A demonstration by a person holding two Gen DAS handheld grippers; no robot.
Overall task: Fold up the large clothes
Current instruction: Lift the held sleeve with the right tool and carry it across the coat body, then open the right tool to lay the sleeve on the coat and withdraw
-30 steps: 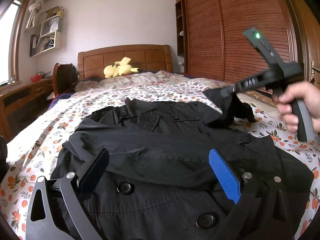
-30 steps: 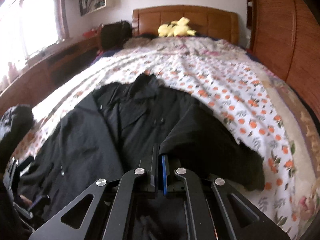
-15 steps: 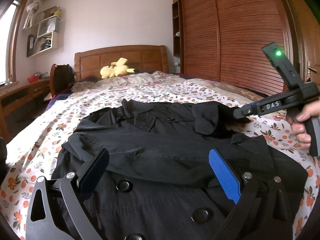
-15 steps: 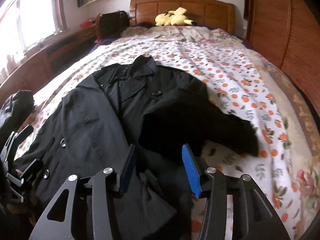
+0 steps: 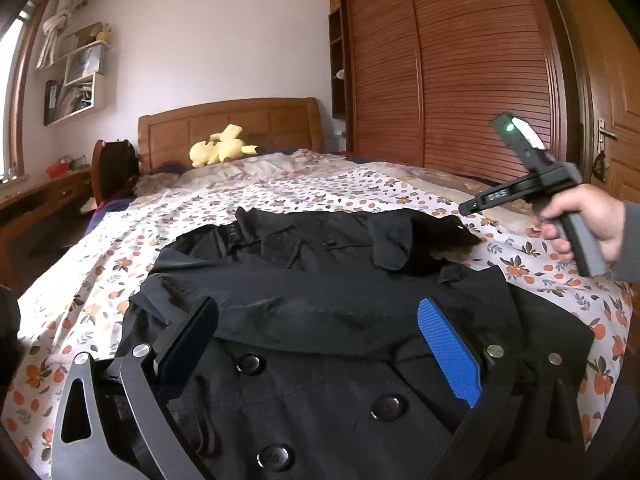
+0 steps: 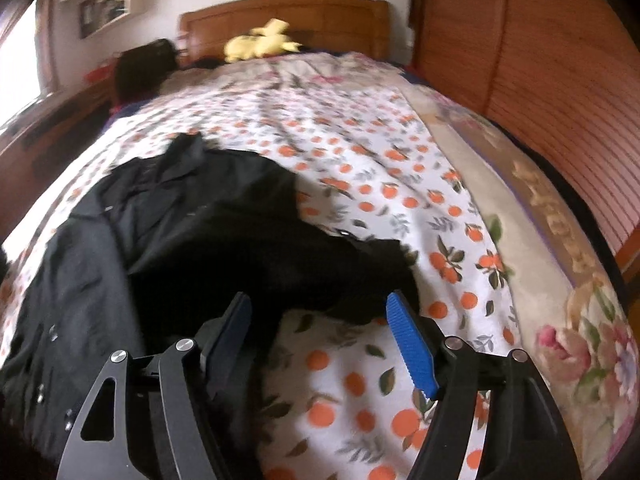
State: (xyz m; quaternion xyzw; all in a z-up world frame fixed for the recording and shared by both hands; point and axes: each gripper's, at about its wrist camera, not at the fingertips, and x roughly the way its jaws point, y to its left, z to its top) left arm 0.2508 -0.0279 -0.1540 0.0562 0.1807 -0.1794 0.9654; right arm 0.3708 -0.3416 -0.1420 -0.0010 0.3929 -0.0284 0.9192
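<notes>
- Your black coat [image 5: 320,300] lies flat on the bed [image 5: 280,184], collar far, buttoned front near; its right sleeve [image 6: 320,264] is folded in across the chest.
- Open floral sheet lies far and right of the coat, up to the wardrobe [image 5: 460,80].
- Left tool [image 5: 316,344] hangs wide over the buttons, nothing gripped.
- Right tool [image 6: 320,332] has just been opening; it stands wide and empty at the sleeve's edge.
- Only the left view shows your right hand [image 5: 584,220].

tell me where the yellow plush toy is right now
The yellow plush toy lies at the far end of the bed, against the wooden headboard, well beyond the black coat; both wrist views show it near top centre.
</notes>
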